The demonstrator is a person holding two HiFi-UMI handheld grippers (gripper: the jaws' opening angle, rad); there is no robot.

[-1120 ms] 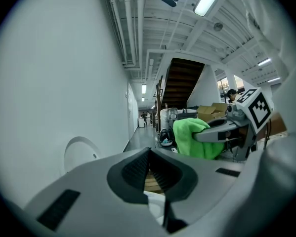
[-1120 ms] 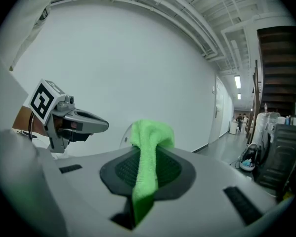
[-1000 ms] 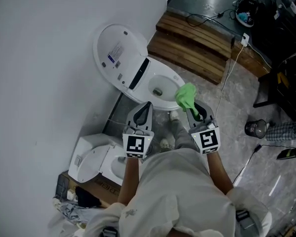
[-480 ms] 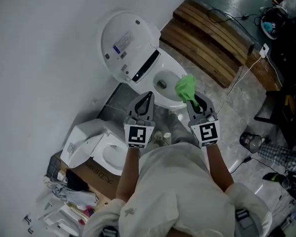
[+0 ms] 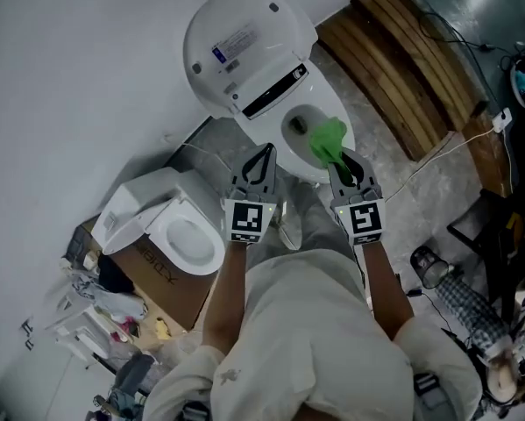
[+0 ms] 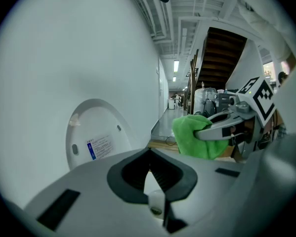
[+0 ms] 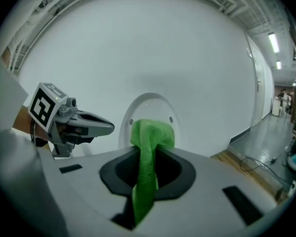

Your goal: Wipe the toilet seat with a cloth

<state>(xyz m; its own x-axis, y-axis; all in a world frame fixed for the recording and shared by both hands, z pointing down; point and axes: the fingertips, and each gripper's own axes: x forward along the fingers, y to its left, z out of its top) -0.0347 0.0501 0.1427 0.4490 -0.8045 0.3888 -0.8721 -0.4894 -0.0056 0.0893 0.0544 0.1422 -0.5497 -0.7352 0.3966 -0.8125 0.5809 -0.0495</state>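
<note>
Workshop, spare toilet (image 5: 170, 235) on cardboard box (image 5: 161, 279)

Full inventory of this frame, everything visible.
toilet: 1, white, lid raised against the wall, ahead of both grippers
cloth: 1, green, over the toilet bowl, in the right gripper
second toilet: 1, white, left, on a box
cardboard box: 1, brown, under the second toilet
wooden steps: 1 set, brown, upper right
clutter: several items, mixed colours, floor at lower left
left gripper: 1, grey, jaws together, empty
right gripper: 1, grey, shut on the cloth
person's shirt: 1, light, bottom centre
</note>
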